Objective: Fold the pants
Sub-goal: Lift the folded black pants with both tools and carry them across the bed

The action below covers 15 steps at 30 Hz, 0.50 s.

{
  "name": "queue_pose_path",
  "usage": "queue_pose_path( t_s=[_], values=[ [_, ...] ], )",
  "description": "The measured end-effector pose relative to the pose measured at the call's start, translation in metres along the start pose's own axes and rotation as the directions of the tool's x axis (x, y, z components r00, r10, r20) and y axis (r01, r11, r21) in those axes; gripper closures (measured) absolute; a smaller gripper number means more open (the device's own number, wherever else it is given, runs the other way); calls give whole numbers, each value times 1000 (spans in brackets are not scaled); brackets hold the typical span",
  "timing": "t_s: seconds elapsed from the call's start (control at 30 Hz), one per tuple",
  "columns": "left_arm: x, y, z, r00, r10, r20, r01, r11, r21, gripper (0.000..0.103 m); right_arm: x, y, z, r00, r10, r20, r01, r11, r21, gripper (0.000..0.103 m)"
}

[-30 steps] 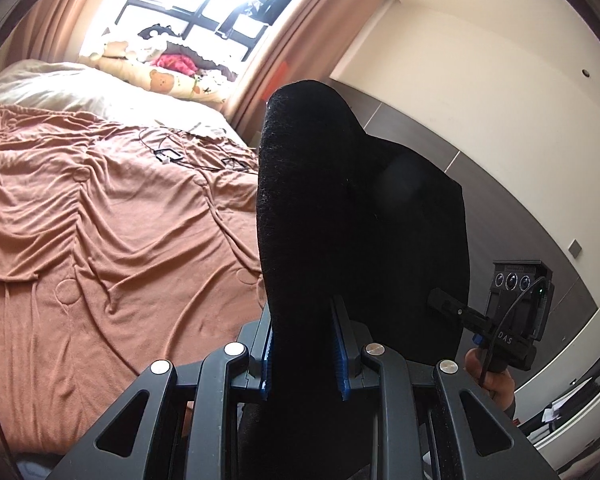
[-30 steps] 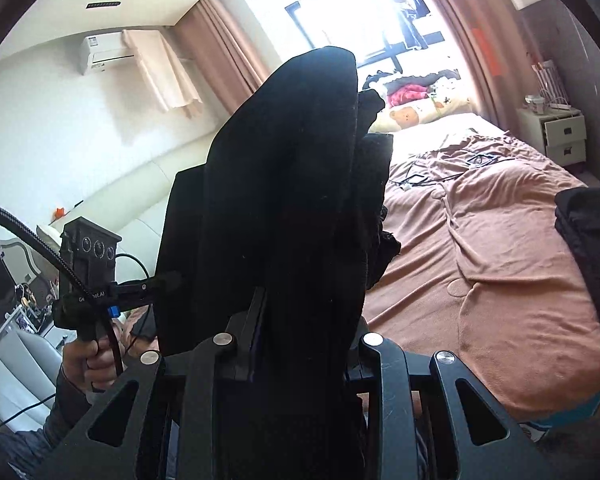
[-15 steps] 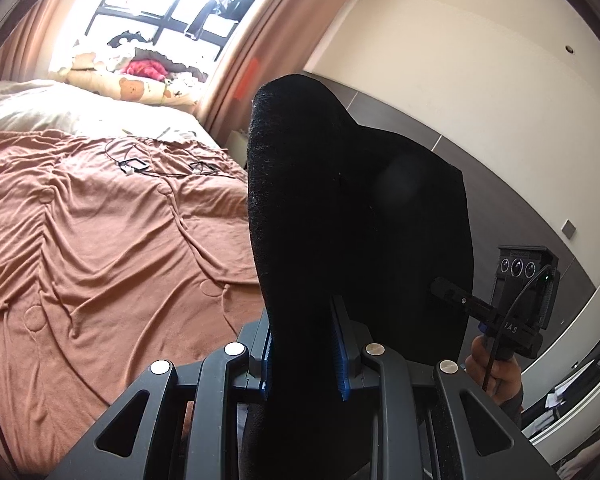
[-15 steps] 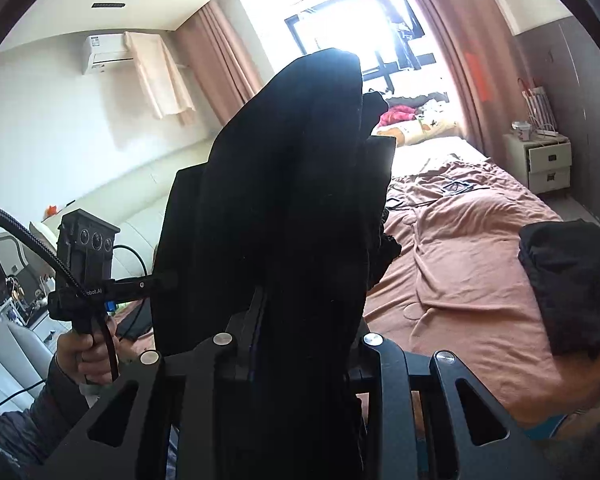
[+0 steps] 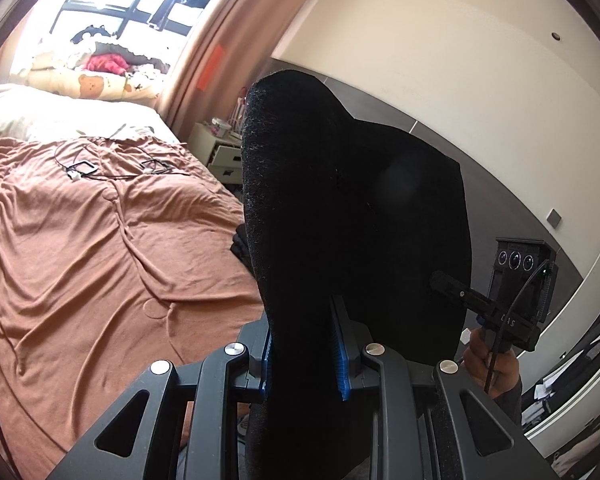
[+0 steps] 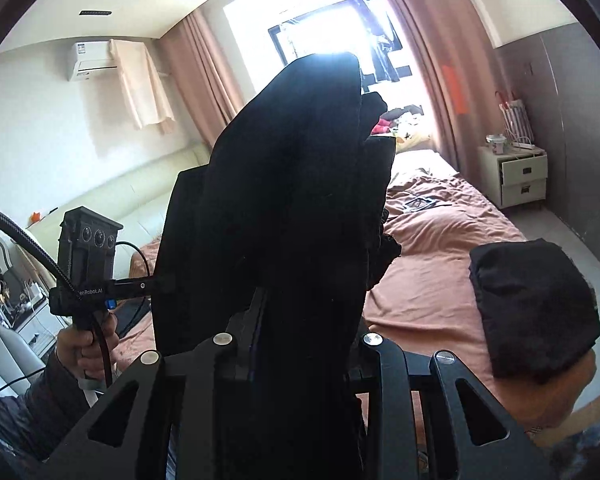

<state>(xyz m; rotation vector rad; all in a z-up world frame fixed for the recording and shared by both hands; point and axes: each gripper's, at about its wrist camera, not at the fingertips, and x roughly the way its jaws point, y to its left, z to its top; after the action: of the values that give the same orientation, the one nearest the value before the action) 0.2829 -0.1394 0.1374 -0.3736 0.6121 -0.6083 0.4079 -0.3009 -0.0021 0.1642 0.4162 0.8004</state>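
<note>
Black pants hang in the air, stretched between my two grippers above the brown bed. My left gripper is shut on one edge of the pants; the cloth bulges up between its blue pads. My right gripper is shut on the other edge of the pants, and the cloth hides its fingertips. Each view shows the other gripper's handle and the hand holding it: the right one and the left one.
The bed with a rumpled brown sheet lies below. A folded black garment sits at the bed's near corner. Cables and small devices lie further up the bed. A white nightstand stands by the wall.
Both grippers have swung with the pants, so the views have turned to the right across the bed. The folded black garment has come further into the right wrist view. Both grips are unchanged.
</note>
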Motion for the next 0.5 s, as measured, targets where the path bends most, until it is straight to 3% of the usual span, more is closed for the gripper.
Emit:
queue_pose_path(
  t_s=[0.5],
  values=[
    [120,-14,39,989,-129,-72,128,992,-9,77,-30,-7,19,992,-127,-10,126,991,-49,78]
  ],
)
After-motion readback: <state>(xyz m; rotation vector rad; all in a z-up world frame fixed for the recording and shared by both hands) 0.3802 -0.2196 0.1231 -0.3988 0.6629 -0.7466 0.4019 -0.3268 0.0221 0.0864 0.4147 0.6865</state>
